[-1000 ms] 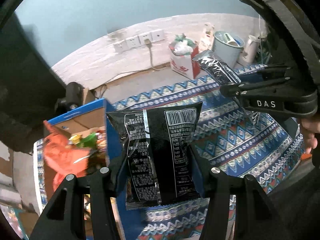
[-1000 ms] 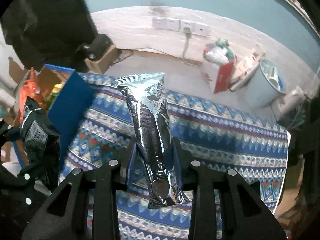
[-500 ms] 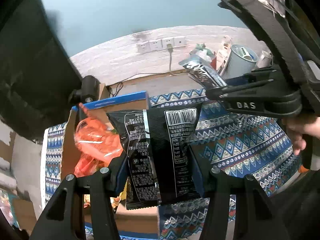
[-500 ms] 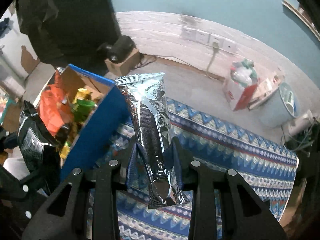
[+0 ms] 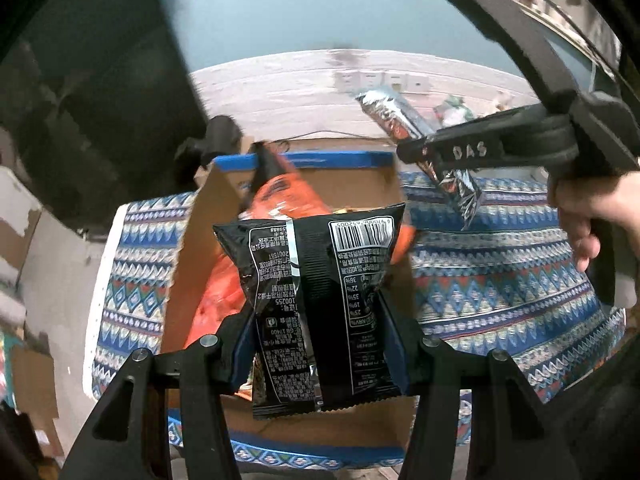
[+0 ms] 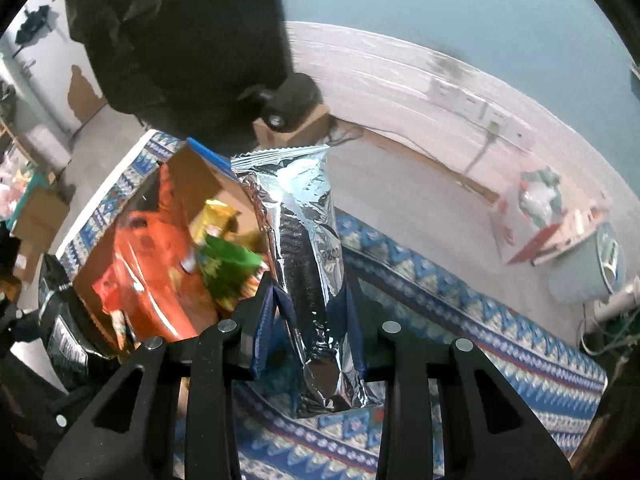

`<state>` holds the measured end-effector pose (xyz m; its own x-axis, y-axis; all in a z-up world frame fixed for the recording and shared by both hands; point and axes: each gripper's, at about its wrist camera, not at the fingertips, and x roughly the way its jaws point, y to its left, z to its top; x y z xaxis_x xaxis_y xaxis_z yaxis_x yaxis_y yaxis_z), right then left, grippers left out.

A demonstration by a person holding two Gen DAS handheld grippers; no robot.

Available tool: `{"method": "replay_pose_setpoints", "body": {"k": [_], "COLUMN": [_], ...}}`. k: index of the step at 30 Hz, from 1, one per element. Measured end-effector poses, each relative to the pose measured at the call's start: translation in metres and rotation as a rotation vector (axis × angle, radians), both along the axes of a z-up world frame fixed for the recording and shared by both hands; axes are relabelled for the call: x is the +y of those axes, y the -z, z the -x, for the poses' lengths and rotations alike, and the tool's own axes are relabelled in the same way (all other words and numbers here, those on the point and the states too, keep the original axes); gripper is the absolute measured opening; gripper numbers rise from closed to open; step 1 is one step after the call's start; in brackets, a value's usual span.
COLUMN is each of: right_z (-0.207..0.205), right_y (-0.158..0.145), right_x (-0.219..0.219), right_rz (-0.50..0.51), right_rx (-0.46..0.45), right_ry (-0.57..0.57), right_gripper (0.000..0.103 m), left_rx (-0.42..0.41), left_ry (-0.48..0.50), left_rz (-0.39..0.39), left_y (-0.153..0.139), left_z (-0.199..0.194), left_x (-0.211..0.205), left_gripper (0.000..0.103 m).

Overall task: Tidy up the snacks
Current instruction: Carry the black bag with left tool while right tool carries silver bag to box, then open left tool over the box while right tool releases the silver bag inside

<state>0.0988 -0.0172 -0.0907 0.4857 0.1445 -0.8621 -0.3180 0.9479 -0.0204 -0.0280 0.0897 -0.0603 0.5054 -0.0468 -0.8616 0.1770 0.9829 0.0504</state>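
My left gripper [image 5: 318, 344] is shut on a black snack bag [image 5: 316, 300] with a barcode and holds it above an open cardboard box [image 5: 200, 216] with a blue rim. The box holds an orange bag [image 5: 284, 196] and other snacks. My right gripper [image 6: 310, 320] is shut on a long silver foil snack pack [image 6: 308, 256], held upright just right of the box [image 6: 200, 168]. In the right wrist view the orange bag [image 6: 148, 264] and a green bag [image 6: 228, 264] lie inside the box. The right gripper and its silver pack [image 5: 404, 120] also show in the left wrist view.
The box stands on a blue patterned cloth [image 5: 500, 280] over the table. Beyond the table's far edge are a floor, a wall with sockets [image 6: 476, 108], a red-and-white bag [image 6: 532, 208] and a pale bucket [image 6: 588, 276]. A dark shape [image 6: 180, 32] looms at the back left.
Both grippers have swung left with their snacks. The box has come from the left side to under the black bag, and the silver pack now stands beside its right wall.
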Motion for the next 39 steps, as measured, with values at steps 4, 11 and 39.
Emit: {"method": "replay_pose_setpoints", "body": {"k": [4, 11, 39], "right_z": [-0.014, -0.024, 0.046], "right_y": [0.005, 0.018, -0.036], "right_x": [0.021, 0.043, 0.037], "right_rz": [-0.010, -0.013, -0.043], "right_rx": [0.023, 0.057, -0.075], "right_ry": [-0.041, -0.086, -0.034], "right_gripper": [0.031, 0.031, 0.076], "left_rx": [0.020, 0.054, -0.033], "left_ry": [-0.044, -0.115, -0.179], "left_rz": [-0.008, -0.018, -0.057], "left_y": [0.012, 0.027, -0.017], "left_z": [-0.005, -0.010, 0.011], "left_x": [0.019, 0.044, 0.051], "left_gripper": [0.056, 0.056, 0.088]}}
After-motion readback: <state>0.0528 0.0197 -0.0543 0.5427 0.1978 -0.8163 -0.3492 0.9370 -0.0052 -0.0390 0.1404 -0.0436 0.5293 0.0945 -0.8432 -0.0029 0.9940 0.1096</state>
